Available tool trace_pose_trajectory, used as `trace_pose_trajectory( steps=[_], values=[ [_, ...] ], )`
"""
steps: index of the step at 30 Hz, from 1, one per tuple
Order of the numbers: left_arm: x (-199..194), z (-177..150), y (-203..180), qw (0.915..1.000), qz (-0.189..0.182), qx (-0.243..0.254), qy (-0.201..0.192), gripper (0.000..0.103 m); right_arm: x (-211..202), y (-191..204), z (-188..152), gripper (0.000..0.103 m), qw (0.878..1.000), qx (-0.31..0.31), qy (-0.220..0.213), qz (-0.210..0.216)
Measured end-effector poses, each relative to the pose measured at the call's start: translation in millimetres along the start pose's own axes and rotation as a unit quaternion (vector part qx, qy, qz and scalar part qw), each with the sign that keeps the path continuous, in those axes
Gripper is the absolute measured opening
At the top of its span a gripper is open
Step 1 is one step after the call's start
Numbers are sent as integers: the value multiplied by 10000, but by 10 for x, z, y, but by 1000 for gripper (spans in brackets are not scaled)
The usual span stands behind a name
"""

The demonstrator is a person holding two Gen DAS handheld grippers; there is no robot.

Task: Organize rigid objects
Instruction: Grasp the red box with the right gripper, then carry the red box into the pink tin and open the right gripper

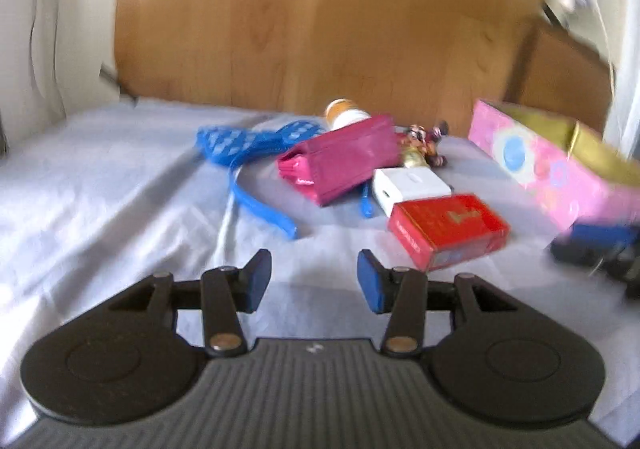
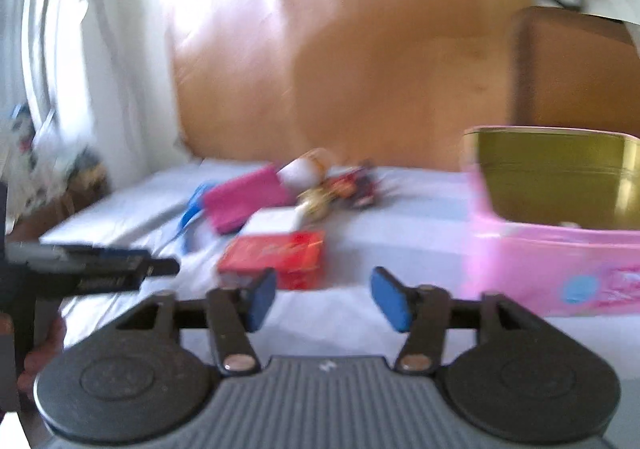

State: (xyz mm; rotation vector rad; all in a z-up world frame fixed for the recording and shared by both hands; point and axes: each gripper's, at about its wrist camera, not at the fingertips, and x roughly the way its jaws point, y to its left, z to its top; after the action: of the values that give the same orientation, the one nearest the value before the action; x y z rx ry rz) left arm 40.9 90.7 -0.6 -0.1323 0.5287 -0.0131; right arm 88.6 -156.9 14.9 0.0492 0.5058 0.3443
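A red box (image 1: 448,229) (image 2: 276,253) lies on the white sheet, with a white box (image 1: 408,185) (image 2: 274,223) just behind it. Further back lie a magenta pouch (image 1: 344,159) (image 2: 244,197), a blue patterned pouch (image 1: 248,141), a white bottle with an orange cap (image 1: 344,113) (image 2: 306,167) and a small figurine (image 1: 424,143) (image 2: 352,185). My left gripper (image 1: 314,281) is open and empty, short of the red box and to its left. My right gripper (image 2: 324,297) is open and empty, just in front of the red box.
A pink box with a gold inside (image 1: 560,165) (image 2: 560,209) stands open at the right. A wooden headboard (image 1: 320,17) rises behind the sheet. The other gripper shows at the right edge of the left wrist view (image 1: 600,249) and at the left of the right wrist view (image 2: 80,269).
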Motion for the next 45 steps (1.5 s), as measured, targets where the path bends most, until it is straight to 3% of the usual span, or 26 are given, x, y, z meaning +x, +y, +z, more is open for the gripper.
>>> trace_pose_trajectory(
  steps=[2, 4, 7, 9, 11, 13, 15, 17, 19, 22, 28, 30, 32, 33, 34, 40, 45],
  values=[
    [12, 29, 29, 9999, -41, -122, -82, 51, 191, 188, 29, 70, 9992, -371, 139, -16],
    [26, 28, 36, 9997, -172, -137, -54, 51, 368, 291, 69, 83, 9979, -563, 326, 3],
    [-8, 8, -17, 9994, -308, -113, -127, 61, 632, 339, 164, 93, 9955, -740, 582, 46],
    [-18, -2, -10, 9990, -379, -153, -188, 61, 754, 361, 196, 94, 9939, -870, 682, -27],
    [-19, -12, 9, 9985, -442, -221, -221, 61, 879, 351, 230, 89, 9924, -832, 907, 61],
    [-20, -10, 39, 9979, -526, -306, -243, 61, 908, 376, 206, 62, 9912, -759, 1051, 248],
    [-25, -4, 71, 9971, -616, -386, -240, 62, 802, 481, 161, 51, 9903, -960, 986, 190],
    [3, 24, 78, 9965, -716, -409, -139, 67, 643, 582, 112, 51, 9879, -1129, 978, 423],
    [49, 76, 68, 9960, -820, -358, -72, 71, 469, 643, 51, 66, 9863, -1312, 819, 581],
    [149, 223, -2, 9967, -811, -87, -15, 74, 335, 627, 18, 74, 9864, -1522, 534, 313],
    [529, 372, -157, 9933, -1065, 277, 352, 73, 543, 436, 138, 80, 9887, -1107, 866, 517],
    [645, 362, -181, 9921, -1102, 255, 538, 68, 679, 487, 139, 80, 9863, -1223, 953, 560],
    [678, 332, -186, 9901, -1245, 177, 630, 55, 743, 514, 134, 78, 9862, -1249, 958, 519],
    [647, 328, -182, 9895, -1289, 145, 639, 55, 764, 509, 143, 66, 9863, -1187, 995, 564],
    [605, 307, -192, 9899, -1261, 143, 633, 53, 766, 496, 154, 62, 9869, -1080, 1012, 641],
    [295, 189, -380, 9865, -1509, 210, 606, 48, 423, 495, 4, 61, 9878, -1159, 893, 534],
    [178, 523, -978, 9795, -1859, 767, 131, 47, 34, 263, 22, 61, 9940, -1023, 394, 38]
  ],
)
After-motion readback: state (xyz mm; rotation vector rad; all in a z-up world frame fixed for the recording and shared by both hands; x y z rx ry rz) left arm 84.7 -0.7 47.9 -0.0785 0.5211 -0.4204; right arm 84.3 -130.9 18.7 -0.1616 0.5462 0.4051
